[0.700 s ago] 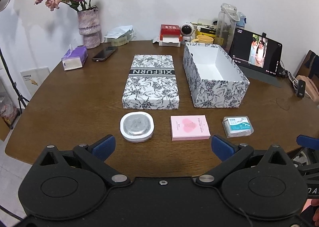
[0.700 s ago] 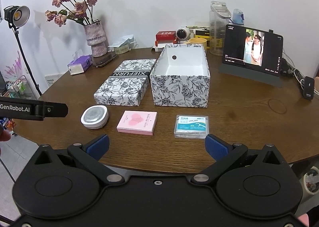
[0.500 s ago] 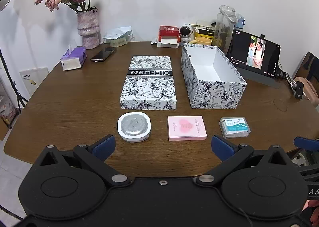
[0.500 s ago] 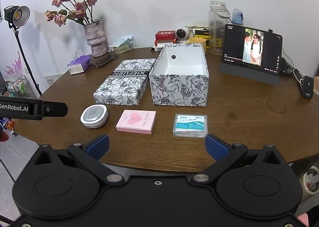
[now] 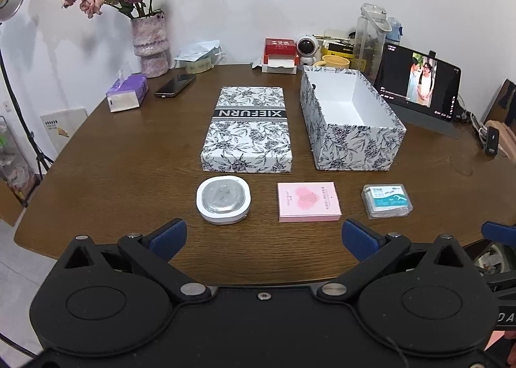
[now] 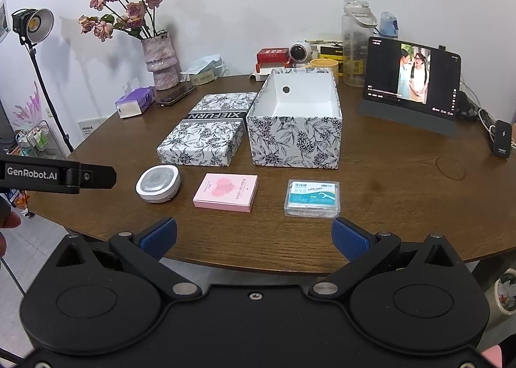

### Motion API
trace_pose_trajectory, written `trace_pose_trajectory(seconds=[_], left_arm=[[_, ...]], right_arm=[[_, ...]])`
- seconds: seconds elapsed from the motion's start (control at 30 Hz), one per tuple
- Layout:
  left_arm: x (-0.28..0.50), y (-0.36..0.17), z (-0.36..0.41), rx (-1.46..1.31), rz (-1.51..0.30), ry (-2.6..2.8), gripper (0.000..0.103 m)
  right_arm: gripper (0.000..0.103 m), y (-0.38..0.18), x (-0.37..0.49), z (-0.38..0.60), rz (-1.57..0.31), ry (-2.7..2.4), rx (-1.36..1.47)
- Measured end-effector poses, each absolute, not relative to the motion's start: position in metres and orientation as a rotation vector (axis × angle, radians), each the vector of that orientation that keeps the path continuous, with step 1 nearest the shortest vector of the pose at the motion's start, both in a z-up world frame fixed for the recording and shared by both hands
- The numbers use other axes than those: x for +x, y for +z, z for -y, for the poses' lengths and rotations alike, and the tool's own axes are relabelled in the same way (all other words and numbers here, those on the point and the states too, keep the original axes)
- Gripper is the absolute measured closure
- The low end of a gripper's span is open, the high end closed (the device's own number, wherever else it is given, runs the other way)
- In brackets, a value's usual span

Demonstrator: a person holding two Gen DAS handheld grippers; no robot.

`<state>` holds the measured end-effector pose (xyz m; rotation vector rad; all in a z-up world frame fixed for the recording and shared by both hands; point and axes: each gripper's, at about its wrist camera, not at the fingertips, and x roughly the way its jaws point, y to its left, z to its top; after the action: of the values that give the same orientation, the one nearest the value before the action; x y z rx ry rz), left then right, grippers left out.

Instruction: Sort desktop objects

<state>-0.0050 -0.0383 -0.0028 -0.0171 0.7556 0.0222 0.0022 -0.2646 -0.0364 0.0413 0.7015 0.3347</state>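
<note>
Your left gripper [image 5: 263, 235] hangs just off the near edge of the round wooden table [image 5: 135, 155], its blue-padded fingers [image 5: 167, 238] spread wide with nothing between them, and your right gripper [image 6: 254, 234] sits the same way, jaws wide apart and empty. In front of you, three small things lie in a row along the near side: a white rounded case with a silvery top [image 5: 223, 199] on the left, a flat pink box with a heart print [image 5: 308, 201] in the middle, and a clear plastic floss-pick box [image 5: 386, 200] on the right, each apart from its neighbour. Just behind them stands the floral storage box [image 5: 354, 145], open and white inside, with its floral lid [image 5: 247, 130] lying flat beside it to the left, the lettering XIEFURN across its top. From your right wrist view the floss-pick box [image 6: 312, 198] lies nearest that gripper, and the body of your left tool shows at the left edge. Further back you have a vase of dried roses [image 5: 150, 42], a purple tissue pack [image 5: 126, 93], a phone [image 5: 175, 85] and a tablet playing video [image 5: 419, 84].
</note>
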Motion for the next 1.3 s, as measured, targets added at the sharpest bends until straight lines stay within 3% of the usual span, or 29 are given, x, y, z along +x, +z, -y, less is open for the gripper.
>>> trace_pose_trajectory(seconds=[0.97,1.3], left_arm=[[-0.001,0.002,0.009,-0.139,-0.81,0.052,0.0],[-0.003,0.004,0.025,-0.055,-0.79,0.068,0.0]], right_arm=[[0.0,-0.022,0.011,0.256,-0.688,0.333,-0.015],[0.0,-0.023,0.013,0.261,-0.691,0.329,-0.011]])
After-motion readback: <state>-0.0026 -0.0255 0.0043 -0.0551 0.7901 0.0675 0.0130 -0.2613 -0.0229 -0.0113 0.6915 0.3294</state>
